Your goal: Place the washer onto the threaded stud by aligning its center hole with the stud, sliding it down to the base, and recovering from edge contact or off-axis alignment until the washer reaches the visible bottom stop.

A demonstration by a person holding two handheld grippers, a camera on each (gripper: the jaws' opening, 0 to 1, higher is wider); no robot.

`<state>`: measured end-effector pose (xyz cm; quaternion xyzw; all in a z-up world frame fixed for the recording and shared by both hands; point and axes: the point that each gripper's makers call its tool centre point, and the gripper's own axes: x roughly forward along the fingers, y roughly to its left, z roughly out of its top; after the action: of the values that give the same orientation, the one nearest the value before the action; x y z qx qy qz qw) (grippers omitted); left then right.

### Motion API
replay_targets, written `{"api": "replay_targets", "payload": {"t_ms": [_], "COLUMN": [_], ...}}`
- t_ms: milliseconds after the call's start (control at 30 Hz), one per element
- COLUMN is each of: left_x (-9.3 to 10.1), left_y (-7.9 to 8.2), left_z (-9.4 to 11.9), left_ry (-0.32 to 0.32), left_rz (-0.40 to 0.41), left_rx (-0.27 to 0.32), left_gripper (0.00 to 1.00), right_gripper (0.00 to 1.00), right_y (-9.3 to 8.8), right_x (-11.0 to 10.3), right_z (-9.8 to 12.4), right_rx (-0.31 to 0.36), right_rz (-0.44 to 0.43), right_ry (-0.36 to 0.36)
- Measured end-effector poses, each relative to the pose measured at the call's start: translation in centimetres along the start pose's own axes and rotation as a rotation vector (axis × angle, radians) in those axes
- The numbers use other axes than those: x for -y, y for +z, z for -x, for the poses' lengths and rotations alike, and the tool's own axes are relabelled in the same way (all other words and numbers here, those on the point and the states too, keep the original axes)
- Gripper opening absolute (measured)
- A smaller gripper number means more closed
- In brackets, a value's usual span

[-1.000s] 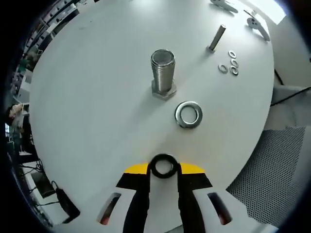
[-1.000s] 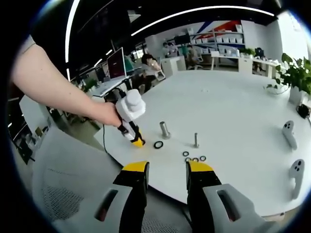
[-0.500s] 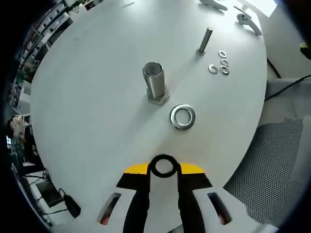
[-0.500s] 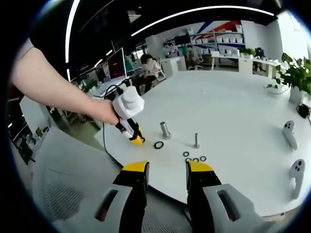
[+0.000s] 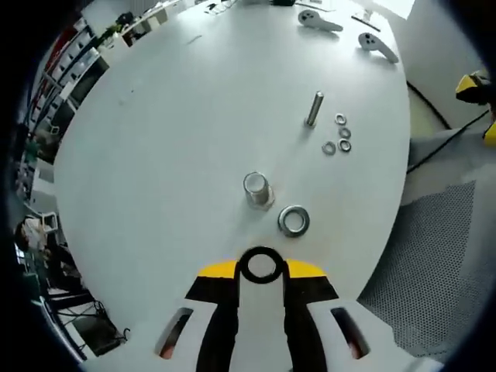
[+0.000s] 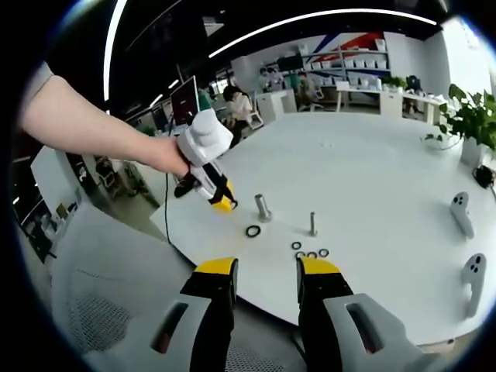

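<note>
White tabletop [image 5: 170, 139] spreads out under the left gripper view, seen from above. The left gripper [image 5: 261, 267] has its jaws closed on a dark washer [image 5: 261, 265], pinched at the yellow tips and held in the air, well clear of the surface. Ahead of it the large threaded stud [image 5: 256, 188] stands upright on the table, and a big steel washer [image 5: 294, 220] lies flat just beside the stud's base. Farther off stands a thin stud [image 5: 314, 108] with three small washers [image 5: 338, 133] lying near it. Two controllers [image 5: 341, 29] rest at the far edge.

From the right gripper view, the right gripper [image 6: 264, 273] hangs off the near edge of the table, its jaws parted and holding nothing. A person's arm [image 6: 93, 128] reaches in from the left, the hand gripping the left gripper above the table, beside the large threaded stud [image 6: 263, 207]. The big steel washer [image 6: 253, 231] lies on the table beside that stud.
</note>
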<state>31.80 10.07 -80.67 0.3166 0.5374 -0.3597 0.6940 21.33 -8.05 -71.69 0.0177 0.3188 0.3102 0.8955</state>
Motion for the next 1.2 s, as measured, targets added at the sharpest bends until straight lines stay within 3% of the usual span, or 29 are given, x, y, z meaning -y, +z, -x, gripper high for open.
{"api": "replay_targets", "payload": {"t_ms": [500,1200], "left_x": [-0.3,-0.2], "left_y": [4.0,5.3], "left_z": [0.2,-1.0], "left_ry": [-0.006,-0.022], "left_rz": [-0.060,-0.104], "left_rx": [0.036,0.005], "left_gripper": [0.19,0.19], "right_gripper": [0.33,0.33], "right_y": [0.1,0.1], "right_x": [0.1,0.2], "right_z": [0.0,0.0], "right_rx": [0.004,0.008], "right_rz": [0.000,-0.006], "right_ry": [-0.003,-0.007]}}
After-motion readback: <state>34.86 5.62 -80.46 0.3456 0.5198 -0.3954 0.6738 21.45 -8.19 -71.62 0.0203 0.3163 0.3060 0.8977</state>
